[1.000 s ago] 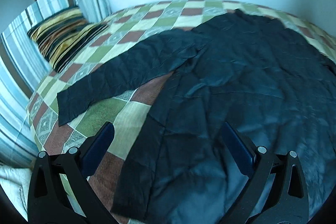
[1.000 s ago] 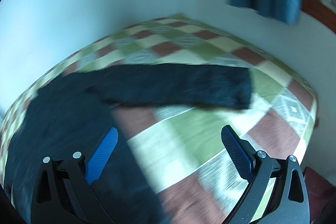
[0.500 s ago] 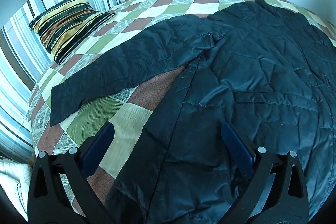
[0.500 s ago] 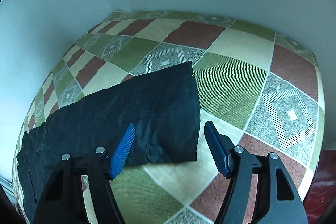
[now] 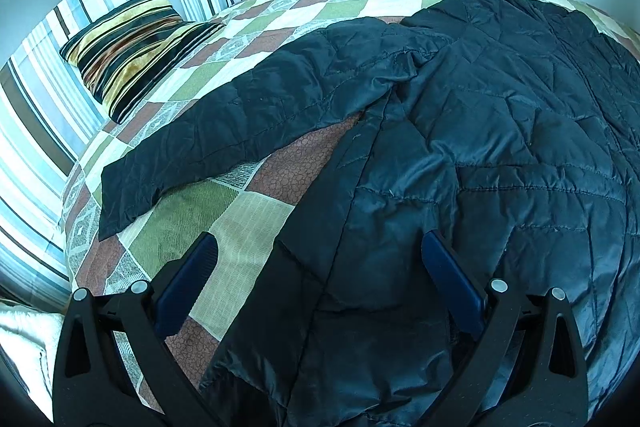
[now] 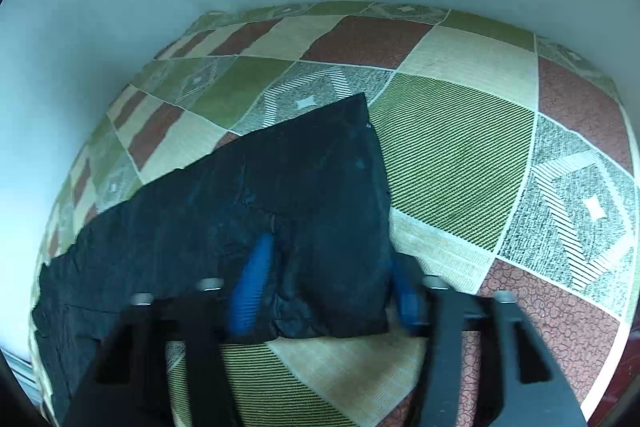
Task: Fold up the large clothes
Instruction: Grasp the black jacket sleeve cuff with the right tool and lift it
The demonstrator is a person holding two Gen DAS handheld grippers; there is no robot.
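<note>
A checkered bedspread (image 5: 256,215) in green, cream and rust covers the bed, with a striped pillow (image 5: 132,47) at the far left against pale walls. Your dark quilted jacket (image 5: 500,155) lies spread flat across the right side of the bed, one sleeve (image 5: 240,123) stretched out to the left toward the pillow.

Your left gripper (image 5: 316,275) hovers over the jacket's near left edge with its jaws wide apart, gripping nothing; over the last second it has only drifted a little closer to the cloth.

The real change is on the other side. Your right gripper (image 6: 324,291) has swung from a high, blurred look over the bed down onto the other sleeve's cuff (image 6: 332,227), and its jaws have narrowed from wide to straddling the cuff's near edge. The fingers are motion-blurred, so you cannot tell whether they have pinched the fabric yet.

That likely puts you at the first fold: seizing this cuff to carry the sleeve across the jacket body. Confirm the bite before you lift, since slick quilted fabric may slip.
</note>
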